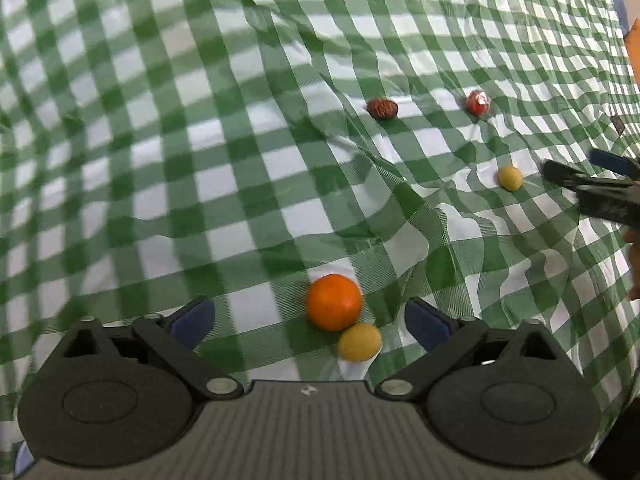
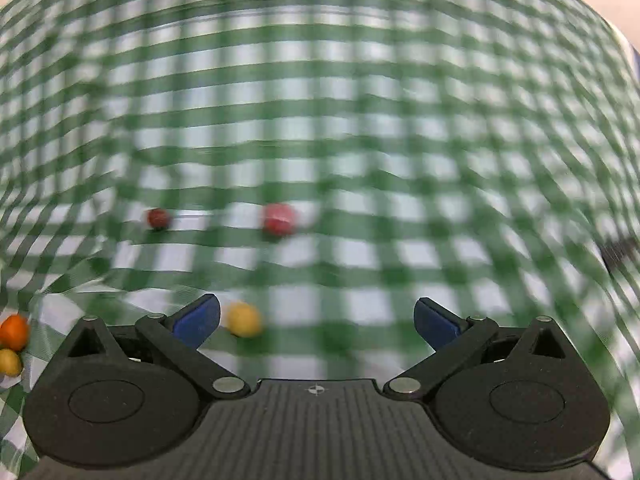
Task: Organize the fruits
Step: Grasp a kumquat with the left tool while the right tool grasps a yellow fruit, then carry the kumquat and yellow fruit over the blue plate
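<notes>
Left wrist view: a rumpled green-and-white checked tablecloth (image 1: 248,128) fills the frame, fruits scattered; both the left gripper (image 1: 310,318) and the right gripper (image 2: 316,320) are spread wide, grasping nothing.

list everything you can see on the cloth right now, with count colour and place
orange fruit: 1, orange, near the cloth's front, ahead of the left gripper, touching a yellow fruit
yellow fruits: 2, yellow; one against the orange fruit, one alone further right, near the right gripper
brown fruit: 1, dark brown, further back, left of the red fruit
red fruit: 1, red with a shiny patch, further back on the right
tablecloth: 1, green and white check, wrinkled, under everything
small dark item: 1, dark, far right edge, too small to identify
left gripper: 1, black with blue pads, open, empty
right gripper: 1, black with blue pads, open, empty
</notes>
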